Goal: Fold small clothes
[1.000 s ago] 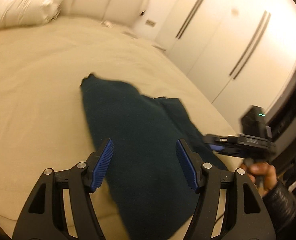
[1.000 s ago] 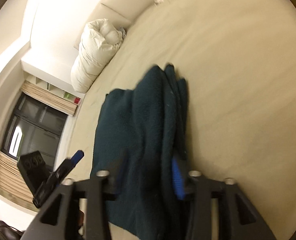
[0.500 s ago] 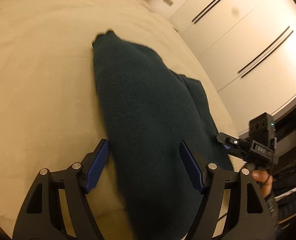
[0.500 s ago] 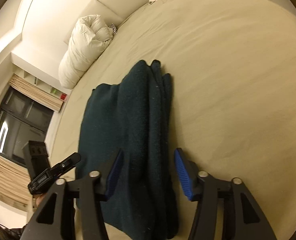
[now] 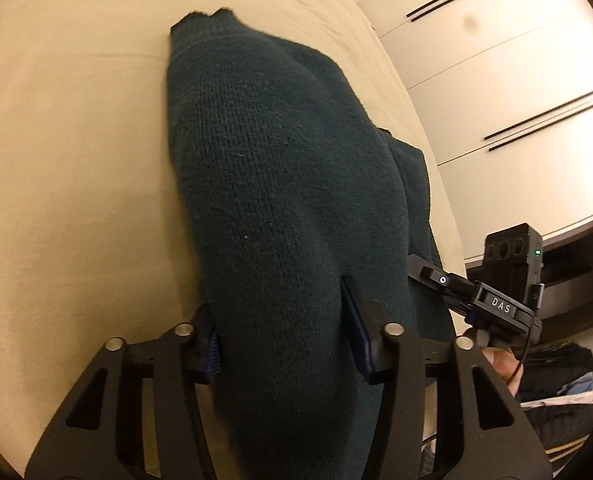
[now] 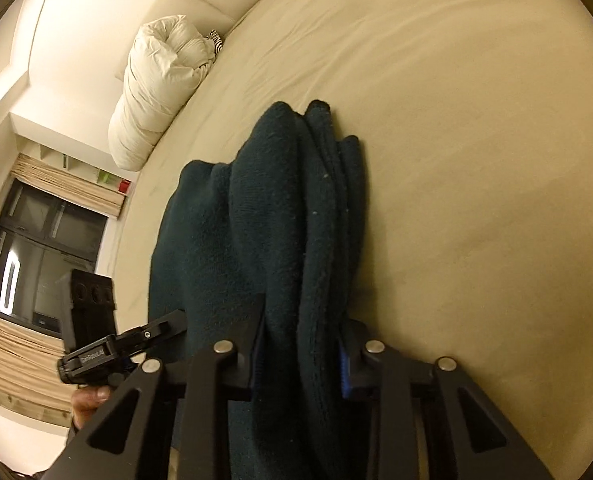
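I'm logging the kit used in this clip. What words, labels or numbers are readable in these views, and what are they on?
"DAS": white letters on the side of the right claw, seen from the left wrist.
White lettering on the side of the left claw, seen from the right wrist: too small and blurred to read.
The sweater, bed and wardrobe show no text.

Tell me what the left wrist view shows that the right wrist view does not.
Only the left wrist view shows the white wardrobe doors and the right tongs from outside. Only the right wrist view shows the white duvet bundle, the dark window and the left tongs from outside. Both show the dark green knit garment on the beige bed, fabric bunched between the tongs.
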### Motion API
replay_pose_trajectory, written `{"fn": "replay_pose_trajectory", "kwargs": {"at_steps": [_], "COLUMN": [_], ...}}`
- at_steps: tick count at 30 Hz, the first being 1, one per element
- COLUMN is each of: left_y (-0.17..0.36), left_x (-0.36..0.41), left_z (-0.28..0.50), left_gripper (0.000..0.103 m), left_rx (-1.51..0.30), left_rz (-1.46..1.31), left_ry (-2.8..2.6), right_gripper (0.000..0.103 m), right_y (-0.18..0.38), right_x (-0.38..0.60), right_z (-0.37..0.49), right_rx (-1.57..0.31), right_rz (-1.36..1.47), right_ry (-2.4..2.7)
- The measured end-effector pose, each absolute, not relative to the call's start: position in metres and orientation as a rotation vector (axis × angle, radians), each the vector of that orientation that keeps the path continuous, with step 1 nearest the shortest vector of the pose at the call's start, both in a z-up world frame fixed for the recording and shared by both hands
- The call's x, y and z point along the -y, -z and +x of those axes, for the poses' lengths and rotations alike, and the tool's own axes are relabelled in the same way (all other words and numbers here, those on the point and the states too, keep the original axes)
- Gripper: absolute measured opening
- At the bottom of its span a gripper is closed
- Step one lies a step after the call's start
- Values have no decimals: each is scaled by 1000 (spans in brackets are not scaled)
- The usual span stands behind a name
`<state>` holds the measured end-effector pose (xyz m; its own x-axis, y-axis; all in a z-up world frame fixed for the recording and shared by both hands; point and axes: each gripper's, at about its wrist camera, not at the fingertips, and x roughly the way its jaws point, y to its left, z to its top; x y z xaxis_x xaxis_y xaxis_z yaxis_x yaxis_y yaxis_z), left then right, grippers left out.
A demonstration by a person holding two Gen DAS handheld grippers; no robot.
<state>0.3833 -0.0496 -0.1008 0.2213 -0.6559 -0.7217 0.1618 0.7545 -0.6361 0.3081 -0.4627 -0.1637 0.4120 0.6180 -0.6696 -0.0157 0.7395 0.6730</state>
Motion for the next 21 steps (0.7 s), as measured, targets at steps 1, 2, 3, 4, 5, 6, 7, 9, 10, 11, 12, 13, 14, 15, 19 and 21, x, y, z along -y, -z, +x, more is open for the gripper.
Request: {"fn": "replay_pose_trajectory", "kwargs": {"at_steps": [1, 2, 3, 4, 5, 6, 7, 9, 10, 11, 12, 13, 14, 15, 19, 21], "left_y": [99, 98, 95, 90, 81, 72, 61, 40, 29, 21, 7, 0, -9, -17, -40, -41], "left_x": [48, 47, 43, 39, 35, 29, 25, 11, 1, -6, -21, -30, -41, -50, -92, -104], "left_z": [382, 381, 379, 377, 372, 365, 358, 345, 337, 332, 322, 315, 307, 299, 267, 249], "left_gripper": [41, 40, 38, 37, 36, 36, 36, 36, 36, 36, 36, 36, 36, 36, 36, 36], "left_rx": [-1221, -1216, -1210, -1203, -1185, -1164, -1143, -1108, -1093, -1081, -1058, -1045, -1031, -1017, -986, -987], "left_rz": [-481, -486, -500, -509, -510, -494, -478, -471, -467, -463, -452, -445, -439, -429, -407, -401], "left_ry": [597, 601, 606, 608, 616, 620, 623, 629, 629, 627, 621, 620, 618, 614, 581, 565], "right_gripper": [27, 27, 26, 26, 26, 25, 25, 25, 25, 25, 25, 25, 25, 25, 25, 25], "right_y": [161, 159, 153, 146, 139, 126, 117, 98, 90, 80, 70, 62, 53, 44, 16, 12], "right_x": [462, 461, 458, 455, 452, 445, 439, 426, 418, 410, 401, 393, 386, 377, 336, 317], "right_z": [306, 303, 300, 297, 293, 287, 283, 273, 269, 262, 256, 250, 243, 236, 212, 201], "right_rx": [-1080, -1075, -1065, -1055, -1042, -1022, -1010, -987, -978, -966, -954, -943, -932, -921, -892, -892], "right_rz": [628, 615, 592, 571, 552, 525, 510, 478, 460, 446, 439, 434, 430, 426, 385, 375], "right_ry": [-424, -414, -401, -392, -389, -388, -393, -412, -421, -436, -456, -478, -498, -520, -602, -631]}}
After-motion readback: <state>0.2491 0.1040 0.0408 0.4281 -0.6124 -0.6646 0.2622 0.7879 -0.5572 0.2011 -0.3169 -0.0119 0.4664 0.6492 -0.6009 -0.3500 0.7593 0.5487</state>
